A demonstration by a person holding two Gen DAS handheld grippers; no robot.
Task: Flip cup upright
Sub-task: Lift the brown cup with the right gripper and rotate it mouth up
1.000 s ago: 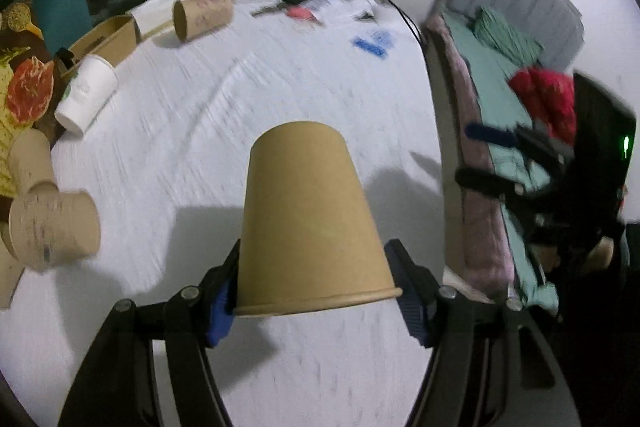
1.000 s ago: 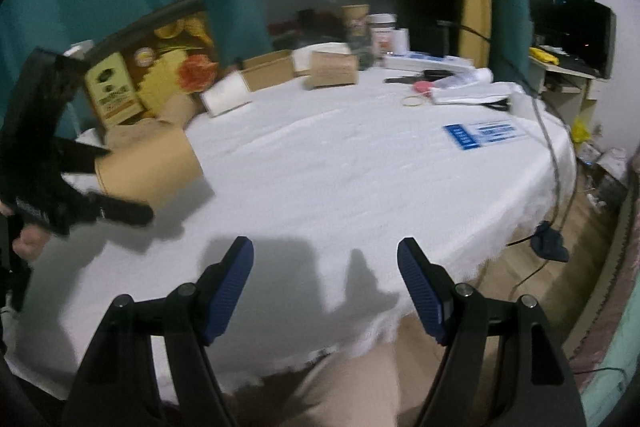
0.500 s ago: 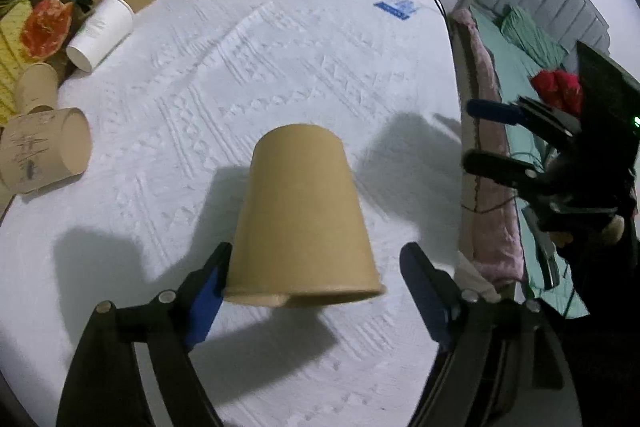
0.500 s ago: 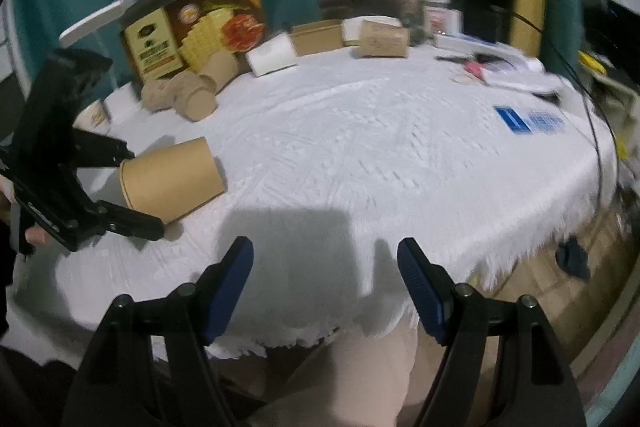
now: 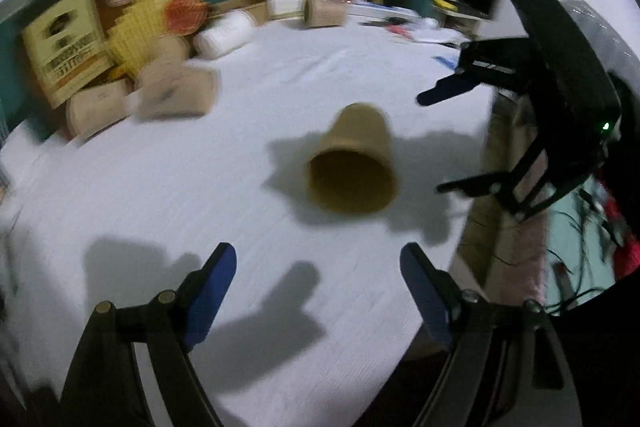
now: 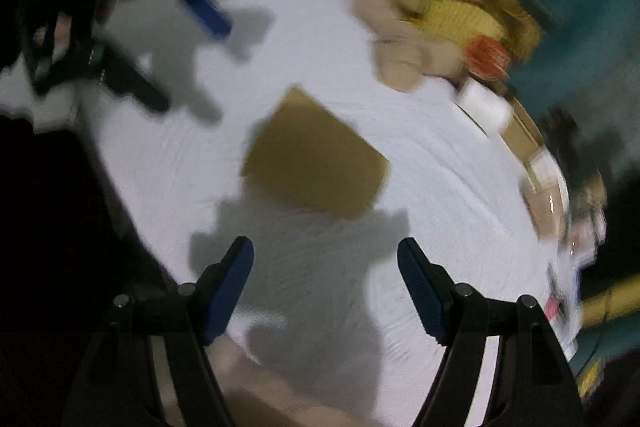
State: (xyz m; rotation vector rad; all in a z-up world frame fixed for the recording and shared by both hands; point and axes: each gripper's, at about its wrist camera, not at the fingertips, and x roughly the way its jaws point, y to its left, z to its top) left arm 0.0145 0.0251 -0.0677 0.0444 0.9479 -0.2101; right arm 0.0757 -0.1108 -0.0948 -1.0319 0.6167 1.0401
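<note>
A plain brown paper cup (image 5: 354,161) lies on its side on the white tablecloth (image 5: 224,195), its open mouth facing my left gripper. My left gripper (image 5: 316,287) is open and empty, a short way back from the cup. The cup (image 6: 316,159) also shows, blurred, in the right wrist view, beyond my right gripper (image 6: 326,287), which is open and empty. The right gripper (image 5: 444,143) appears in the left wrist view just right of the cup, jaws apart. The left gripper (image 6: 176,51) shows at upper left in the right wrist view.
Several other paper cups (image 5: 172,93) lie on their sides at the table's left, by a printed food box (image 5: 64,51). More cups and clutter (image 5: 324,11) line the far edge. The table's edge (image 5: 472,227) drops off on the right toward a bed.
My left gripper has let go of the cup and pulled back; the cup now lies on its side on the cloth. My right gripper has swung in over the table toward the cup.
</note>
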